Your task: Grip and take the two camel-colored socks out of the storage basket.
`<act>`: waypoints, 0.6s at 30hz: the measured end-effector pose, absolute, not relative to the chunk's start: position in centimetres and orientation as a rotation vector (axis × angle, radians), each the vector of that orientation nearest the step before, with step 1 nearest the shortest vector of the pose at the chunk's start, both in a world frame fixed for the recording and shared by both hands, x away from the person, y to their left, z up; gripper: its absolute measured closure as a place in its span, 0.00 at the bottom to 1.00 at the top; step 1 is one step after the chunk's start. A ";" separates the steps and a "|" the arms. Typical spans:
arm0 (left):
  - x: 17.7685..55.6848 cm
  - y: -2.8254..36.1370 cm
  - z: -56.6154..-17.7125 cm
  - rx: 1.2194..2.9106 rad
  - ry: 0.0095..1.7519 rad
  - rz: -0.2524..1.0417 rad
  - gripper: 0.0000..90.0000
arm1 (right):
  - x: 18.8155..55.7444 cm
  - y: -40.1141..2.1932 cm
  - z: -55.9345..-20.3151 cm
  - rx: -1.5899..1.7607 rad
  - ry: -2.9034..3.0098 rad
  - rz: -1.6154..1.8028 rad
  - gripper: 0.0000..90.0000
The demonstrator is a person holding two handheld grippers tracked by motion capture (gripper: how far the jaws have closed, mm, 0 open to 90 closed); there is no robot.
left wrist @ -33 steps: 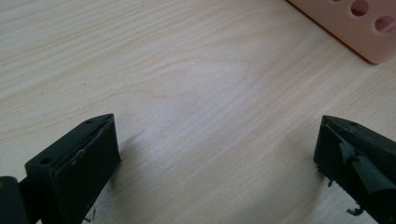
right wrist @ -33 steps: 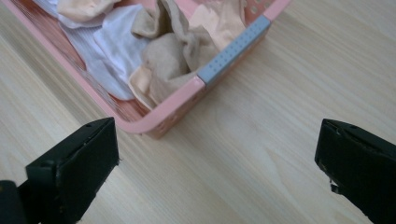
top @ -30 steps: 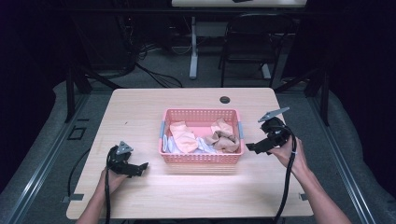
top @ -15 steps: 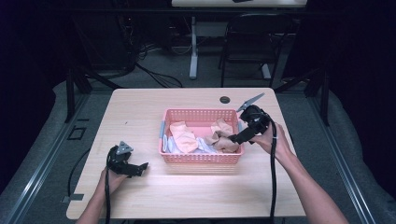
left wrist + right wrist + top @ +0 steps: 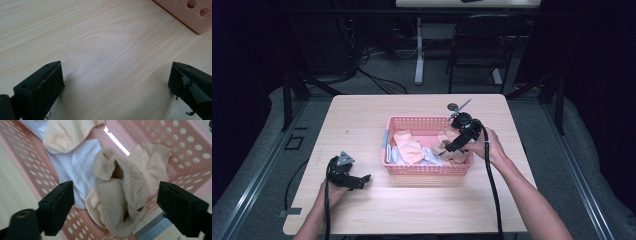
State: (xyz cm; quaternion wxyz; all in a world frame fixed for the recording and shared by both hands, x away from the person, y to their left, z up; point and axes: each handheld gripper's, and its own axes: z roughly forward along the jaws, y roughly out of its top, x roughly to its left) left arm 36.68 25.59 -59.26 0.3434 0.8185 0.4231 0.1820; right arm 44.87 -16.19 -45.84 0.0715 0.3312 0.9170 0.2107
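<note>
A pink perforated basket (image 5: 428, 167) sits near the middle of the light wooden surface (image 5: 362, 120), and it holds a loose heap of socks. The right gripper (image 5: 454, 146) hangs over the basket's right end, held by the person's right hand (image 5: 488, 148), and its jaws are spread wide with nothing between them. In the right gripper view those jaws frame a crumpled tan sock (image 5: 120, 200) that lies on top of the pile against the basket's wall. A cream sock (image 5: 152, 160) lies beside and partly under it, a white sock (image 5: 77, 167) lies flat on the basket floor next to it, and another pale peach sock (image 5: 67, 132) rests farther along at the other end. The left gripper (image 5: 357, 181) rests low on the surface, near the front left and apart from the basket, held in the left hand (image 5: 332, 192). Its jaws are also parted wide and empty, and in the left gripper view bare wood shows between them, with a corner of the basket (image 5: 192, 15) at the upper edge. A small dark round object (image 5: 452, 106) lies on the surface just behind the basket; what it is cannot be told.
</note>
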 end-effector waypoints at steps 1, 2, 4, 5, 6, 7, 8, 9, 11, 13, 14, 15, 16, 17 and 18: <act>36.7 25.6 -59.3 2.127 1.100 0.473 0.00 | 45.0 -16.1 -46.1 1.007 2.756 0.629 0.17; 36.7 25.6 -59.3 2.127 1.100 0.473 0.00 | 45.0 -16.1 -46.1 1.007 2.756 0.629 0.17; 36.7 25.6 -59.3 2.127 1.100 0.472 0.00 | 45.4 -15.9 -46.6 1.022 2.765 0.613 0.29; 36.7 25.6 -59.3 2.127 1.100 0.472 0.00 | 45.8 -15.7 -47.1 1.040 2.764 0.573 0.32; 36.7 25.6 -59.3 2.126 1.100 0.473 0.00 | 45.9 -15.6 -47.3 1.043 2.771 0.552 0.36; 36.7 25.6 -59.3 2.127 1.100 0.473 0.00 | 46.1 -15.6 -47.4 1.043 2.768 0.529 0.40; 36.7 25.6 -59.3 2.127 1.100 0.473 0.00 | 46.1 -15.6 -47.4 1.043 2.768 0.529 0.40; 36.7 25.6 -59.3 2.127 1.100 0.473 0.00 | 46.2 -15.5 -47.7 1.064 2.753 0.531 0.43; 36.7 25.6 -59.3 2.126 1.101 0.473 0.00 | 46.7 -15.4 -48.1 1.085 2.744 0.482 0.50; 36.7 25.6 -59.3 2.127 1.100 0.473 0.00 | 46.9 -15.4 -48.4 1.099 2.746 0.448 0.53; 36.7 25.6 -59.3 2.126 1.101 0.473 0.00 | 47.0 -15.5 -48.6 1.101 2.747 0.431 0.56; 36.7 25.6 -59.3 2.127 1.100 0.473 0.00 | 47.1 -15.4 -48.7 1.110 2.741 0.420 0.58; 36.7 25.6 -59.3 2.127 1.100 0.473 0.00 | 47.1 -15.4 -48.7 1.110 2.741 0.420 0.58; 36.7 25.6 -59.3 2.126 1.100 0.473 0.00 | 47.2 -15.4 -48.9 1.120 2.733 0.405 0.64; 36.7 25.6 -59.3 2.127 1.100 0.473 0.00 | 47.3 -15.4 -48.8 1.111 2.740 0.390 0.65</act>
